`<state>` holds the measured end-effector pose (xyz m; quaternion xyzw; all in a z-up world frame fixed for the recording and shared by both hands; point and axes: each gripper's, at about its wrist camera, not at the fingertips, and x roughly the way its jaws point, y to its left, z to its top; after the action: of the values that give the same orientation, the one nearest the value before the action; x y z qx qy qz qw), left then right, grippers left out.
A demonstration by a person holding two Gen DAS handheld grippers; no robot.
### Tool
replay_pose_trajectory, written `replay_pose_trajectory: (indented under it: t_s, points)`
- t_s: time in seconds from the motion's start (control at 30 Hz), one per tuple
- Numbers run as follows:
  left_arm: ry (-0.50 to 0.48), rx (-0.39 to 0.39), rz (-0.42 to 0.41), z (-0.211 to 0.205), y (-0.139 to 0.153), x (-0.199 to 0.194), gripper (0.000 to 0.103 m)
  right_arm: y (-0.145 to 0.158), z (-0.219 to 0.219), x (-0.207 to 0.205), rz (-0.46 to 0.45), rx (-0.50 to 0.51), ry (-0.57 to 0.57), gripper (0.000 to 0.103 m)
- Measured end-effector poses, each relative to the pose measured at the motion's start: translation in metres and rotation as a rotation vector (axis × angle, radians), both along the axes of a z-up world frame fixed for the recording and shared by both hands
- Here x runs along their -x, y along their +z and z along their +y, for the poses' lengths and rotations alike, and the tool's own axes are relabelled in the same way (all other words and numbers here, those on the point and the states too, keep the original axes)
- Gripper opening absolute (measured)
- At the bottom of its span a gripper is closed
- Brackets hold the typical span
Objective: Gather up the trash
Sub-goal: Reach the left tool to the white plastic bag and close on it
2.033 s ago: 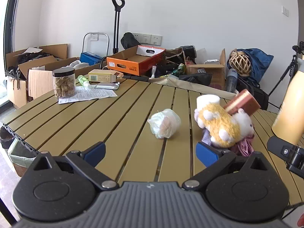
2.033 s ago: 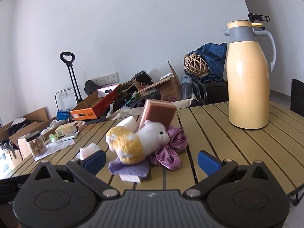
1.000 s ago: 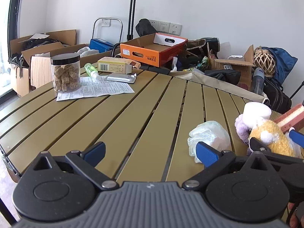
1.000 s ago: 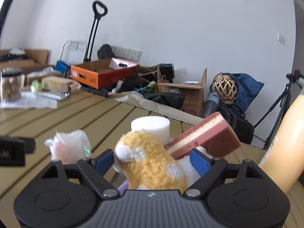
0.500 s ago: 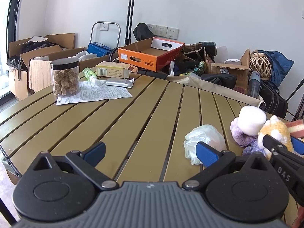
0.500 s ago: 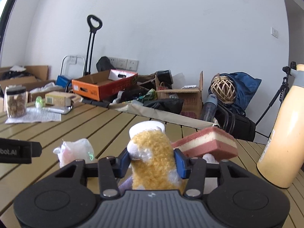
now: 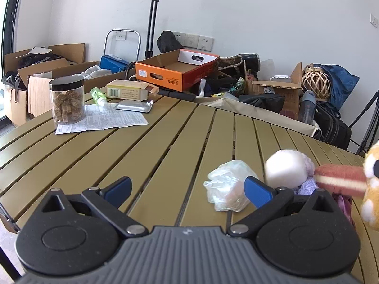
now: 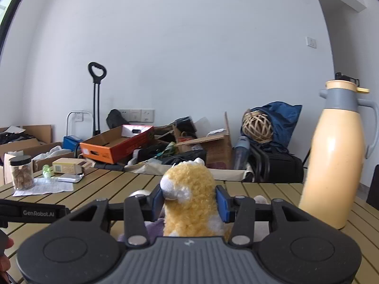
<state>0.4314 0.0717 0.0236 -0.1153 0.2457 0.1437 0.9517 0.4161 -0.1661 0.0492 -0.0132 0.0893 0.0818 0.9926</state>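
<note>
Since the frame a second back, the yellow plush toy (image 8: pixel 189 196) has been closed on and lifted by the right gripper (image 8: pixel 189 200), so that the pink sponge (image 7: pixel 341 179) and white roll (image 7: pixel 285 171) it lay against are now uncovered. At the left of the slatted table (image 7: pixel 118 146), a jar of snacks (image 7: pixel 67 100) is seen at ten o'clock from the left gripper (image 7: pixel 187 187), standing on a printed sheet (image 7: pixel 101 119), well apart from everything else. The left gripper is held wide open with nothing between its blue pads. The crumpled plastic bag (image 7: pixel 227 188), judged to be the trash in question, is found at about one o'clock from that gripper, lying on the table just inside its right finger and just beside the white roll. No clear long axis is shown by the bag, so little wrist turn should be needed. The left hand is plainly the nearer one; the right is occupied, its pads pressed into the plush on both flanks, with the cream thermos (image 8: pixel 336 156) at two o'clock from it.
</note>
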Motion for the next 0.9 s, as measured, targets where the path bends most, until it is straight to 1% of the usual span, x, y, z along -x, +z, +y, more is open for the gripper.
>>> replay_pose_trajectory:
  t_s: [0.17, 0.4, 0.53, 0.73, 0.83, 0.87, 0.9]
  points:
    - [-0.025, -0.003, 0.007, -0.011, -0.005, -0.01, 0.103, -0.001, -0.03, 0.0, -0.002, -0.012, -0.069, 0.045]
    - [-0.034, -0.003, 0.008, -0.018, -0.014, -0.027, 0.103, -0.016, -0.067, -0.008, 0.033, -0.021, -0.159, 0.045]
    - [-0.029, 0.014, 0.016, -0.016, -0.021, -0.037, 0.103, -0.023, -0.076, -0.013, 0.049, -0.021, -0.179, 0.045]
    - [-0.043, 0.036, 0.029, -0.013, -0.029, -0.048, 0.102, -0.031, -0.078, -0.02, 0.065, -0.015, -0.186, 0.045]
    - [-0.072, 0.047, 0.027, -0.013, -0.03, -0.051, 0.09, -0.034, -0.076, -0.024, 0.072, -0.014, -0.184, 0.045]
    - [-0.081, 0.049, 0.028, -0.014, -0.031, -0.051, 0.083, -0.035, -0.075, -0.025, 0.076, -0.013, -0.182, 0.045]
    - [-0.089, 0.053, 0.029, -0.014, -0.031, -0.052, 0.079, -0.035, -0.074, -0.026, 0.078, -0.013, -0.181, 0.045]
